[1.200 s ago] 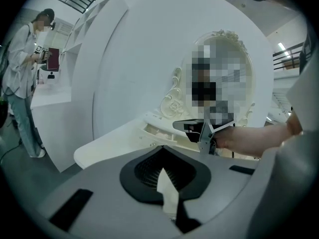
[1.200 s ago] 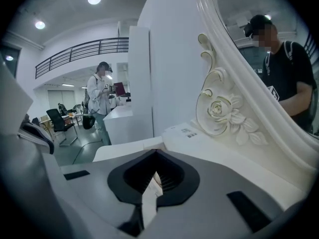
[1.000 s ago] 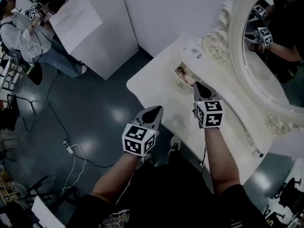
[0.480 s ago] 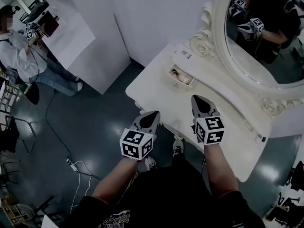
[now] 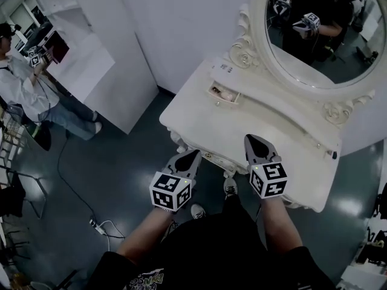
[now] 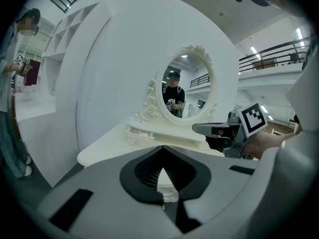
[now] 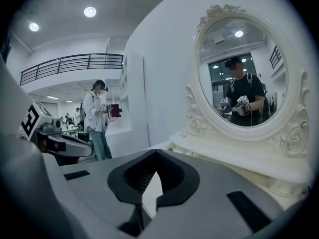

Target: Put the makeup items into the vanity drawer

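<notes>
The white vanity table (image 5: 272,135) stands under an oval mirror (image 5: 314,35). Its small drawer (image 5: 221,93) at the back left is pulled out, with small items inside that are too small to tell apart. My left gripper (image 5: 192,154) hovers just off the vanity's front edge, shut and empty. My right gripper (image 5: 252,139) is over the front part of the tabletop, shut with nothing between its pads. The drawer (image 6: 141,134) also shows in the left gripper view, beyond the closed left gripper (image 6: 162,156). In the right gripper view the right gripper (image 7: 156,159) points toward the mirror (image 7: 244,78).
A person in a white shirt (image 5: 21,86) stands far left beside a white partition (image 5: 97,59). A cable with a plug (image 5: 97,225) lies on the dark floor. A small dark object (image 5: 333,154) sits at the vanity's right edge. My feet (image 5: 228,188) are at the vanity's front.
Both grippers have drawn back from the drawer toward the vanity's front edge. The head view has tilted up, so more of the mirror shows.
</notes>
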